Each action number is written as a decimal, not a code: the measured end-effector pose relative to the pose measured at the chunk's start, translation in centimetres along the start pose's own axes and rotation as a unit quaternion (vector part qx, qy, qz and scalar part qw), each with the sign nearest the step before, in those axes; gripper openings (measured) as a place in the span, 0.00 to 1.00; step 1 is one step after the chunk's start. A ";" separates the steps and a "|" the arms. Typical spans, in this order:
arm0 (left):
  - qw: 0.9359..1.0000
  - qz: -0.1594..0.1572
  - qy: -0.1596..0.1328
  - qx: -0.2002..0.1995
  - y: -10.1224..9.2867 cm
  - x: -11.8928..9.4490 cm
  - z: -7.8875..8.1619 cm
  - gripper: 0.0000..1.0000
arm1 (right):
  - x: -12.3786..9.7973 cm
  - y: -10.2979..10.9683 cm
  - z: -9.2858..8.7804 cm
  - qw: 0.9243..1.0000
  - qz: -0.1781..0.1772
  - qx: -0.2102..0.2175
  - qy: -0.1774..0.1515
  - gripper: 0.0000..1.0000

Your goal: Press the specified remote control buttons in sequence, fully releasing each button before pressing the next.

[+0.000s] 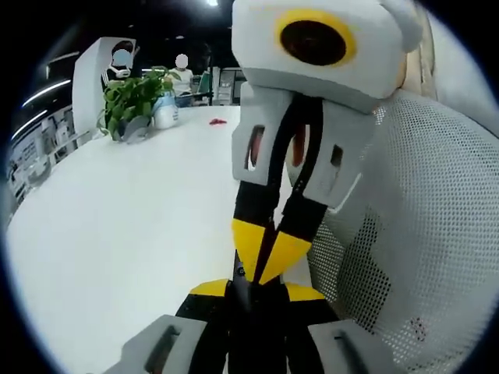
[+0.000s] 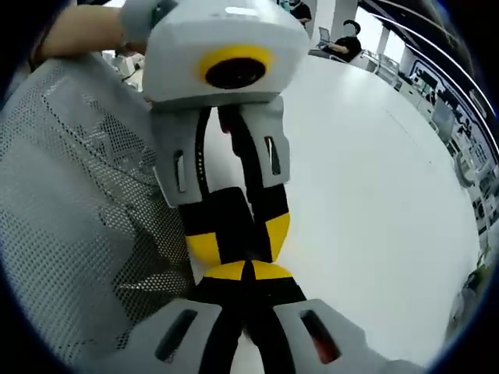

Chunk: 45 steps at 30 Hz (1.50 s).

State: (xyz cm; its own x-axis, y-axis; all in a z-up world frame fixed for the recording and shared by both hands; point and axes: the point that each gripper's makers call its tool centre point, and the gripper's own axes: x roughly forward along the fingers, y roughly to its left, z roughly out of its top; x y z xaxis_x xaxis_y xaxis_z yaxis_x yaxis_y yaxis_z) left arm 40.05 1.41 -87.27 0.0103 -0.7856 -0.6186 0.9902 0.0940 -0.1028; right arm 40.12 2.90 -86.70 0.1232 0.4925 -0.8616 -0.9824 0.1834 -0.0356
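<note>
Big white table (image 1: 117, 226) spreads under both my grippers, also seen in the right gripper view (image 2: 374, 195). A grey mesh chair back (image 1: 421, 234) sits at the table edge, on the right in the left gripper view and on the left in the right gripper view (image 2: 70, 210). My left gripper (image 1: 257, 290) has jaws closed, yellow tips together, holding nothing; my right gripper (image 1: 269, 257) points tip to tip at it. In the right gripper view my right gripper (image 2: 248, 271) is closed too, empty, meeting the left one (image 2: 238, 241). A potted plant (image 1: 134, 101) stands far across the table, a small red thing (image 1: 217, 121) near it. Remote: can't spot it.
</note>
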 end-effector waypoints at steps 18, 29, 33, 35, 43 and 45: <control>1.000 -0.003 -0.020 -0.009 0.1 0.0 0.1 0.25 | 0.3 -0.1 0.2 0.998 0.024 -0.033 0.039 0.00; 1.000 -0.003 -0.018 -0.009 0.1 0.1 0.1 0.25 | 0.3 -0.1 0.1 1.000 0.023 -0.004 0.015 0.00; 1.000 -0.003 -0.017 -0.008 0.1 0.0 0.1 0.25 | 0.3 0.0 0.2 0.999 0.022 -0.012 0.019 0.00; 1.000 -0.003 -0.017 -0.008 0.0 0.0 0.1 0.25 | 0.4 0.0 0.3 0.999 0.021 -0.019 0.023 0.00; 1.000 -0.004 -0.018 -0.009 0.0 0.0 0.1 0.25 | 0.5 0.1 0.6 0.999 0.025 -0.020 0.024 0.00; 1.000 -0.004 -0.018 -0.009 0.0 0.0 0.1 0.25 | 0.6 0.1 0.7 0.999 0.027 -0.022 0.026 0.00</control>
State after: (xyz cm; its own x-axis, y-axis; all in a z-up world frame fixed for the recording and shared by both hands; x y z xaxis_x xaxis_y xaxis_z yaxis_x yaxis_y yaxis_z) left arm 40.09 1.34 -87.21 0.0087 -0.8076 -0.5896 0.9877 0.0989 -0.1210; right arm 40.15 3.79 -86.88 0.0643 0.4554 -0.8879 -0.9927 0.1206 -0.0101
